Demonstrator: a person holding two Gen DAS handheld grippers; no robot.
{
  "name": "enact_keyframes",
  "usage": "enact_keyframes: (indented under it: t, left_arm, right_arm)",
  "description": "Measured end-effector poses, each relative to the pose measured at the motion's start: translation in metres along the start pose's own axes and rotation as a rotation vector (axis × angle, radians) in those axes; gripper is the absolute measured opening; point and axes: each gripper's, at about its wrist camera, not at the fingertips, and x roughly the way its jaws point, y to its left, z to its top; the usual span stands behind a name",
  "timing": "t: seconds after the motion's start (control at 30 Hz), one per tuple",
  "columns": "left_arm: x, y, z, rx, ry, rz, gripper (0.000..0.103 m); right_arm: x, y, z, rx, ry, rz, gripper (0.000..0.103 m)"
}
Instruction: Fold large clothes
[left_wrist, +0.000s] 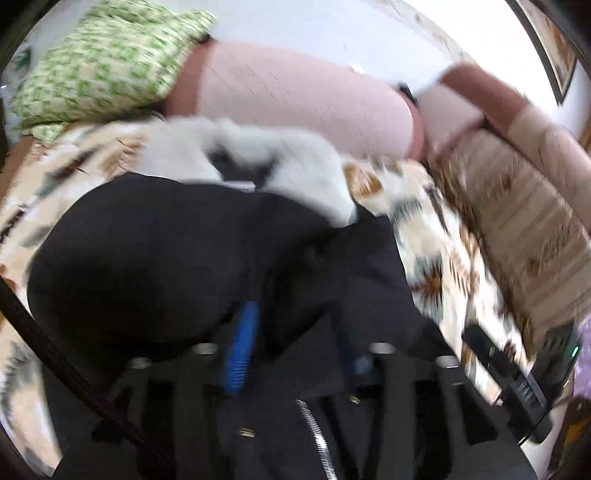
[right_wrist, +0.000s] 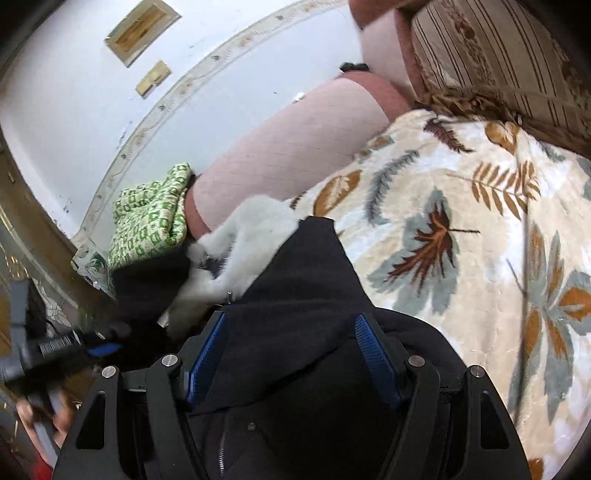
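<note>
Jaws of right gripper (right_wrist: 291, 354) gape around black jacket (right_wrist: 295, 295); left gripper (left_wrist: 295, 332) pinches it.

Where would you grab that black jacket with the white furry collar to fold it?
Take the black jacket at its zipper-side front edge, coming from below, away from the fur collar. That edge is thin, flat cloth the tongs can pinch; the collar is bulky.

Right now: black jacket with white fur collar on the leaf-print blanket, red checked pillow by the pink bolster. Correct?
One error: the pillow is green checked, not red, as the right wrist view shows. The rest holds: the black jacket with its white fur collar lies on the leaf-print blanket, and the pillow sits by the pink bolster.
</note>
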Motion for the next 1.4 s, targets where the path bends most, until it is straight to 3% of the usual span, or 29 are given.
enact_keyframes:
  t: [0.17,0.33,0.47,0.6,0.67,0.7,0.73,0.9,1.0,1.07,1.2,1.27,1.3,1.4]
  left_arm:
    - [-0.006,-0.015,-0.026,0.033,-0.002,-0.036,0.066]
    - [-0.046,0.009,-0.052,-0.005,-0.052,-0.06,0.078]
    - [-0.079,0.049,-0.069,-0.043,-0.125,0.068,0.079]
    - [-0.098,0.095,-0.071,-0.127,-0.162,0.186,0.079]
    - [-0.103,0.115,-0.071,-0.179,-0.174,0.228,0.079]
    - [-0.104,0.123,-0.07,-0.202,-0.177,0.248,0.079]
    - [-0.104,0.13,-0.069,-0.225,-0.18,0.266,0.079]
    - [-0.09,0.134,-0.054,-0.249,-0.186,0.293,0.079]
    - [-0.069,0.123,-0.039,-0.22,-0.174,0.29,0.079]
    - [-0.045,0.113,-0.029,-0.174,-0.143,0.297,0.079]
    - [0.006,0.106,-0.027,-0.105,-0.086,0.413,0.079]
    - [0.019,0.11,-0.032,-0.111,-0.089,0.432,0.081]
    - [0.022,0.113,-0.033,-0.118,-0.092,0.435,0.083]
    - [0.019,0.114,-0.034,-0.109,-0.086,0.434,0.084]
  right_arm:
    - [0.009,-0.007,0.005,0.021,0.028,0.034,0.081]
    - [0.029,0.006,0.001,0.003,0.071,0.102,0.081]
    - [0.082,0.028,0.011,-0.062,0.19,0.096,0.081]
    - [0.133,0.037,0.003,-0.038,0.333,0.107,0.081]
    - [0.146,0.047,-0.003,-0.081,0.383,0.154,0.042]
    - [0.15,0.051,-0.006,-0.092,0.421,0.187,0.008]
    - [0.149,0.054,-0.007,-0.092,0.426,0.198,0.008]
    - [0.112,0.058,0.017,-0.125,0.292,0.181,0.007]
    - [0.089,0.038,0.04,-0.106,0.193,0.091,0.007]
    - [0.086,0.022,0.046,-0.077,0.195,0.067,0.007]
    - [0.103,0.008,0.035,-0.066,0.255,0.01,0.007]
    - [0.11,0.005,0.032,-0.074,0.265,-0.019,0.009]
    - [0.113,0.002,0.033,-0.071,0.267,-0.029,0.011]
    - [0.122,-0.01,0.031,-0.046,0.255,-0.12,0.035]
